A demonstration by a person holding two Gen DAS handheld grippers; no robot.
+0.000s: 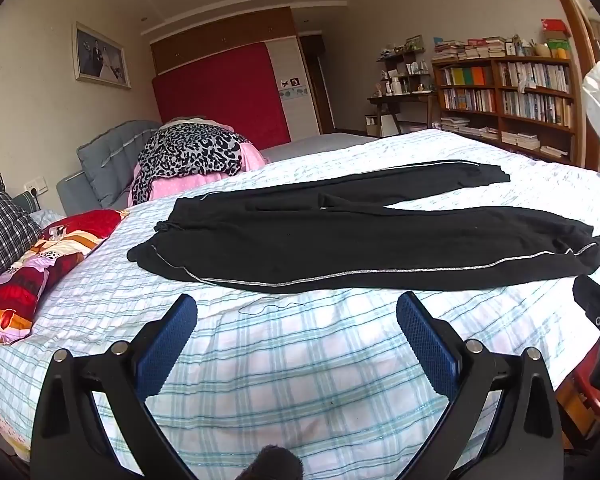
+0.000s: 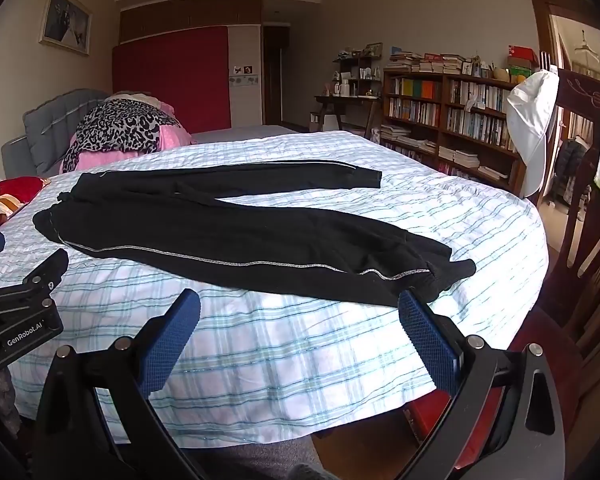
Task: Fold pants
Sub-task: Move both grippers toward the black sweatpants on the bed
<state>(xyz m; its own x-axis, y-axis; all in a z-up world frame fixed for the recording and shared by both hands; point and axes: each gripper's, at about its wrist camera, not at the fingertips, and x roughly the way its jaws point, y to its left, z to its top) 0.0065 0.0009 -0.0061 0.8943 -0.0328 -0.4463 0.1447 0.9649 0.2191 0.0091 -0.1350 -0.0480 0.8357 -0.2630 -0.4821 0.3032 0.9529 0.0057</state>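
Your left gripper (image 1: 296, 312) and right gripper (image 2: 300, 312) both stand spread wide with nothing between the blue pads, hovering over the near edge of the bed (image 2: 280, 360). Bare checked sheet lies between them and the black pants (image 1: 340, 248), which lie flat across the bed, waist left, cuffs right, the near cuff close to the right edge. "GenRobot.AI" reads on the left gripper's body in the right wrist view.

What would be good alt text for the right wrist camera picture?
Black pants with a thin silver side stripe lie spread flat, legs apart, on a bed with a blue-checked sheet. The open right gripper hovers at the near edge, holding nothing. A bookshelf stands behind.
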